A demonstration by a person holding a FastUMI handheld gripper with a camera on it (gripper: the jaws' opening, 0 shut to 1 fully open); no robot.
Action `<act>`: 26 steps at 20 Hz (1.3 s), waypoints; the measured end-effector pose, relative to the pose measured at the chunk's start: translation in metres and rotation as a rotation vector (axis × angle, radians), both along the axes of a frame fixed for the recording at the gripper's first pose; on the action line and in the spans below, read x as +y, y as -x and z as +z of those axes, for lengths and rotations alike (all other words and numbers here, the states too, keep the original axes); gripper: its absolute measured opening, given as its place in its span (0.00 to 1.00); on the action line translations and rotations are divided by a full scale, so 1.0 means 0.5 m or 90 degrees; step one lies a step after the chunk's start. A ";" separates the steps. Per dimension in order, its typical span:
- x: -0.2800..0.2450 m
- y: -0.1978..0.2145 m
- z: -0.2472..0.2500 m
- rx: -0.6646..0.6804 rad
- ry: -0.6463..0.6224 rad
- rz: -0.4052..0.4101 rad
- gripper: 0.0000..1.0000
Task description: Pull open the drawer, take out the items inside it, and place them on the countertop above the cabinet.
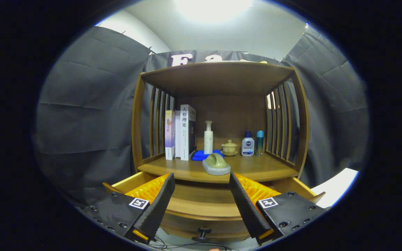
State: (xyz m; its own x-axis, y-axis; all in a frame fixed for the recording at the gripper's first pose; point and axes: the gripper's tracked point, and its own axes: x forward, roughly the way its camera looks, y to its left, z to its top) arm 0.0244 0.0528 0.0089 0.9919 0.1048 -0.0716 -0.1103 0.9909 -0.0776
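The wooden cabinet's drawer stands pulled out below the countertop, its dark knob near me. My gripper hovers over the drawer, open, with nothing between its fingers. The strip of drawer floor I see between them is bare wood. The fingers hide the drawer's two sides. A pale green rounded item on a grey base rests at the countertop's front edge, just beyond the fingertips.
Further back on the countertop stand upright books, a white pump bottle, a blue cloth, a lidded cup, a white-and-blue bottle and a teal bottle. Slatted sides and a wooden top board enclose this space.
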 end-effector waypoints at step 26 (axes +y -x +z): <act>-0.019 0.048 -0.224 0.133 0.012 -0.041 0.96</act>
State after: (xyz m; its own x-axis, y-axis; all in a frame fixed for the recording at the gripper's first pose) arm 0.0002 0.0434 -0.1030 0.9599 0.0385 -0.2776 -0.0625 0.9950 -0.0782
